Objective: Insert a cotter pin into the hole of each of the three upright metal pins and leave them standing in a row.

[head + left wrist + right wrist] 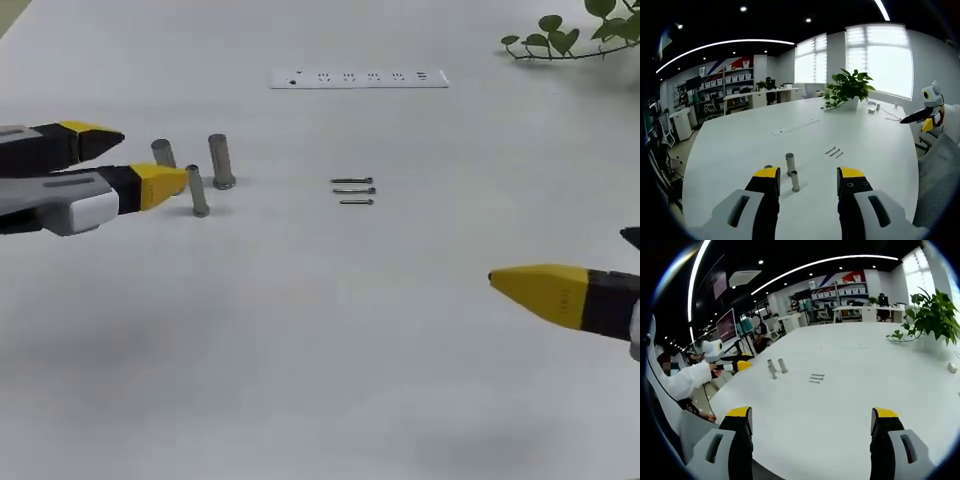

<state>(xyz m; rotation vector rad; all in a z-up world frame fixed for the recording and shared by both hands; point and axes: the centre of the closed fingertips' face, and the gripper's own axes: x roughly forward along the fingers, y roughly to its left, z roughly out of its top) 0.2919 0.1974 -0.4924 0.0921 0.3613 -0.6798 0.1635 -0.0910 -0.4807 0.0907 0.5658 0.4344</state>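
Three upright metal pins stand close together at the left: one (163, 152), one (197, 190) and the tallest (221, 160). My left gripper (135, 162) is open just left of them, its lower yellow tip touching or nearly touching the nearest pin. In the left gripper view two pins (789, 164) (795, 181) stand between the spread jaws of the left gripper (810, 175). Three cotter pins (352, 190) (834, 152) (816, 378) lie flat in a stack mid-table. My right gripper (558, 257) (812, 413) hovers open at the right, holding nothing.
A white power strip (358, 79) lies flat at the table's far side. A potted plant (580, 35) (847, 87) (927, 315) trails leaves at the far right corner. Bare white tabletop (320, 350) spreads between the two grippers and toward me.
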